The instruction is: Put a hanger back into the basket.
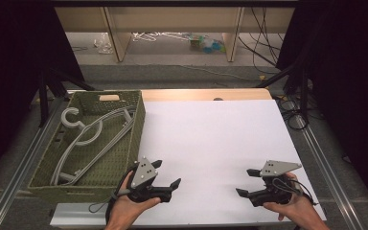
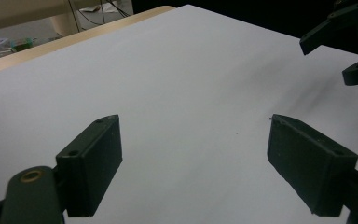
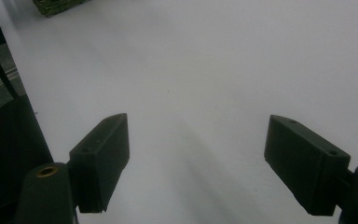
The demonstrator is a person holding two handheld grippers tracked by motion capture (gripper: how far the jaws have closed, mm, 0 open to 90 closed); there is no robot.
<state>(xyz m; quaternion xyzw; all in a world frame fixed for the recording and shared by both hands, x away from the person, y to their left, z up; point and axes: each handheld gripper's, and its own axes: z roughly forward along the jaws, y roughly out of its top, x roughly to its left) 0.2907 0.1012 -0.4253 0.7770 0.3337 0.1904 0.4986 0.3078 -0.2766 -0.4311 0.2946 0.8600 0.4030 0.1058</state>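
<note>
White table (image 1: 211,143) | green woven basket (image 1: 45,179), grey hangers (image 1: 96,139) | left gripper (image 1: 165,175), right gripper (image 1: 247,183): fingers spread, empty

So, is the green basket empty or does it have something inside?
Not empty. The basket holds grey hangers, lying flat on its bottom in the high view.

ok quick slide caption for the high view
Two hand-held grippers, left and right, open over a white table; grey hangers lie in a green basket.

Dim overall; the white table (image 1: 211,143) is the brightest area, without glare. Black surrounds at three and nine o'clock. Gripper views look soft, with faint grey shadows across the table.
</note>
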